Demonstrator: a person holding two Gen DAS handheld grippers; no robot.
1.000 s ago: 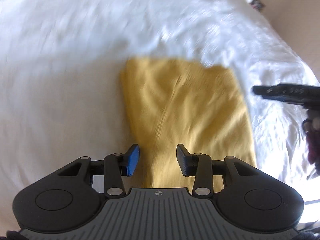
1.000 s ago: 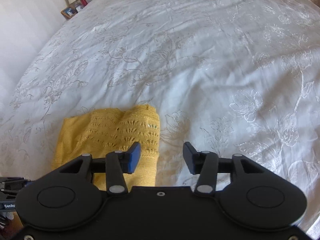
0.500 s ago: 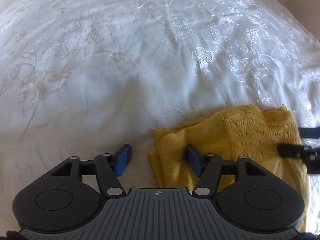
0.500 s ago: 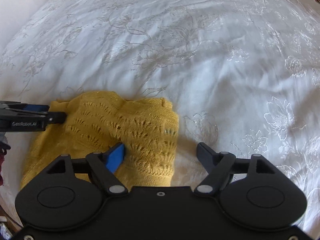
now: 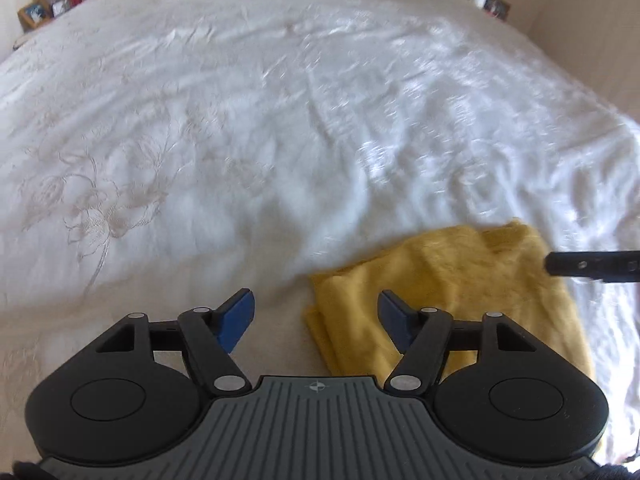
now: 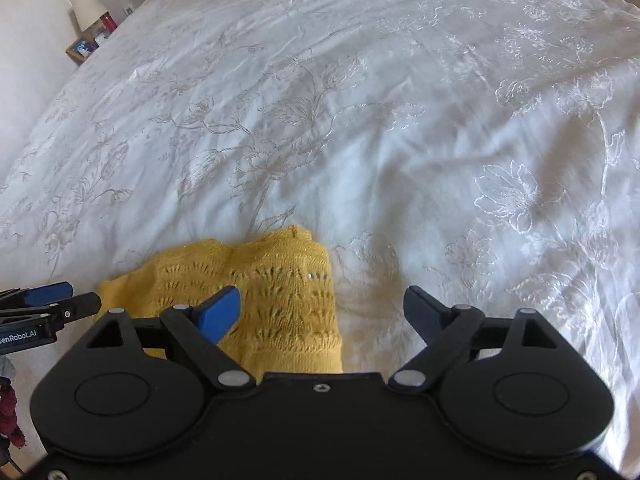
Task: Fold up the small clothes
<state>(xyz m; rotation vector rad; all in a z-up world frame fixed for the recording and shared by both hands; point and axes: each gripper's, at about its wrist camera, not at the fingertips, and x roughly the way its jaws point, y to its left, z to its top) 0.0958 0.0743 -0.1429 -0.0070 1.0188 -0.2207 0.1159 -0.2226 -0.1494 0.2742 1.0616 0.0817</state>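
A folded yellow knit garment [image 5: 460, 280] lies on the white embroidered bedspread [image 5: 280, 120]. My left gripper [image 5: 316, 312] hovers over the garment's left corner. Its jaws are opening, the folded edge lies under the gap, and the pads press on nothing. In the right wrist view the garment [image 6: 280, 280] shows its lacy open-work hem. My right gripper [image 6: 322, 308] straddles its right edge with jaws opening wide and the pads off the cloth. Each gripper shows in the other's view: the left gripper [image 6: 44, 300] at the left edge, the right gripper [image 5: 592, 266] at the right edge.
The bedspread [image 6: 400, 120] stretches far ahead and to both sides. Picture frames [image 5: 36, 14] and a lamp [image 6: 90, 8] stand on a bedside stand at the far left. More small items [image 5: 486, 0] sit at the far right by a wall.
Both grippers have opened wider. The left gripper has slid from over the garment's middle to its left corner. The right gripper stays at the right edge, a little lower.
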